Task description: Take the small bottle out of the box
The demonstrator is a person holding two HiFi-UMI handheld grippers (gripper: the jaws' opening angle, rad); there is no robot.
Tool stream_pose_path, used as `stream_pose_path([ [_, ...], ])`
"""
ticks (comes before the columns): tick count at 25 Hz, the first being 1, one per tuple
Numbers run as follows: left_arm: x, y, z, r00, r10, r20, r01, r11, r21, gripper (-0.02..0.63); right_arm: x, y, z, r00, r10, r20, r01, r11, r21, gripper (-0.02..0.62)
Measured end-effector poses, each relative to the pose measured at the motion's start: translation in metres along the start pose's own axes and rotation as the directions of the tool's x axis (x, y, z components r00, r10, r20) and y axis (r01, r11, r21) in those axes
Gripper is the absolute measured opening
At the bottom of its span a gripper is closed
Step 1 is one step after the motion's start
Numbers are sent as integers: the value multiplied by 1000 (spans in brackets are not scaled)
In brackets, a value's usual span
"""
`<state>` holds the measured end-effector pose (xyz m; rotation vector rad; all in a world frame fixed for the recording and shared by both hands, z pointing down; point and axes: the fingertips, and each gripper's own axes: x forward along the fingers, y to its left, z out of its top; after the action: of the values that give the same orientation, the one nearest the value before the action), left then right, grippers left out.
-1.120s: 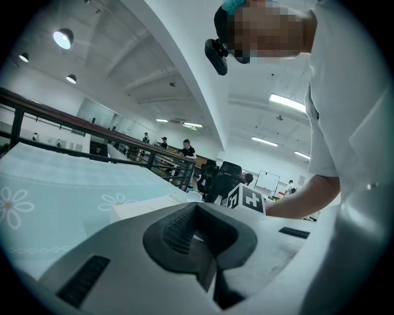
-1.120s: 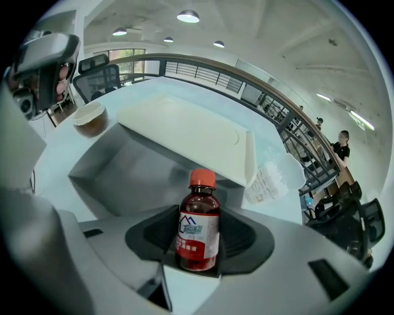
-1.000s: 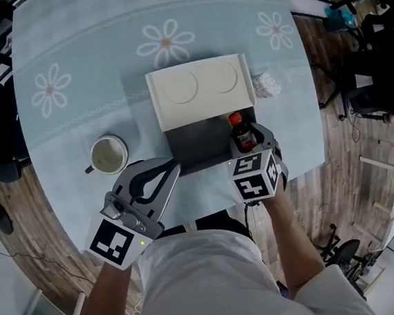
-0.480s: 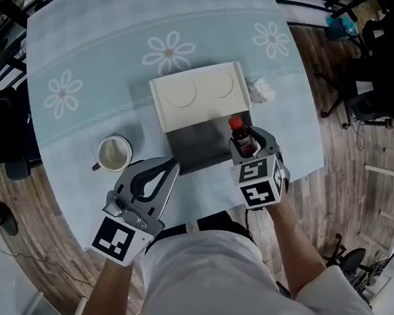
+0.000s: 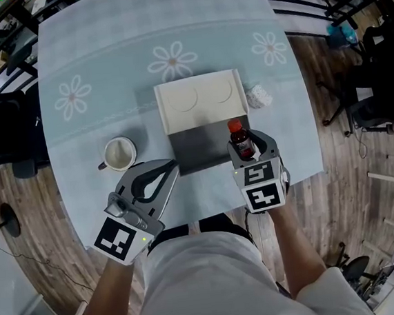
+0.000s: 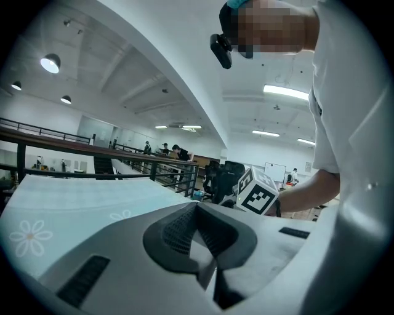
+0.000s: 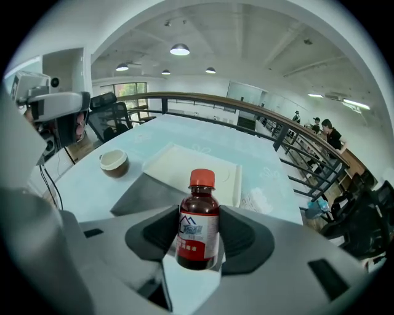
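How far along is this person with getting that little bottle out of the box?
Done: the right gripper is clamped on the small bottle, upright between its pads. In hand: the bottle is held above the open box, seemingly clear of it. Remaining: carrying it aside and setting it on the table. The left gripper is shut, empty.

Honestly, nothing legible here. The small bottle (image 7: pixel 198 223) has a white-and-red label (image 7: pixel 197 234) with a blue roof-shaped logo, but its print is too blurry to read. The only other signs are black-and-white square markers on the cube of the left tool (image 5: pixel 174 166) and of the right tool (image 5: pixel 245 139).
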<state>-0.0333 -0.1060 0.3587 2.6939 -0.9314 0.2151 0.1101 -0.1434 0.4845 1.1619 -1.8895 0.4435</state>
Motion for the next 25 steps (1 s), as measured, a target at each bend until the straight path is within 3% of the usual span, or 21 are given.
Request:
stream_pose_path([
  [13,-12,-13,18,1000,10,-1,-10,998,63,6,-35,11,24,988,70,134,-70,998,-2,218],
  [25,-22,-17,27,1000,12,-12,-10,995,99,6,-65,22,40,961,111,253,-108,994,-25,217],
])
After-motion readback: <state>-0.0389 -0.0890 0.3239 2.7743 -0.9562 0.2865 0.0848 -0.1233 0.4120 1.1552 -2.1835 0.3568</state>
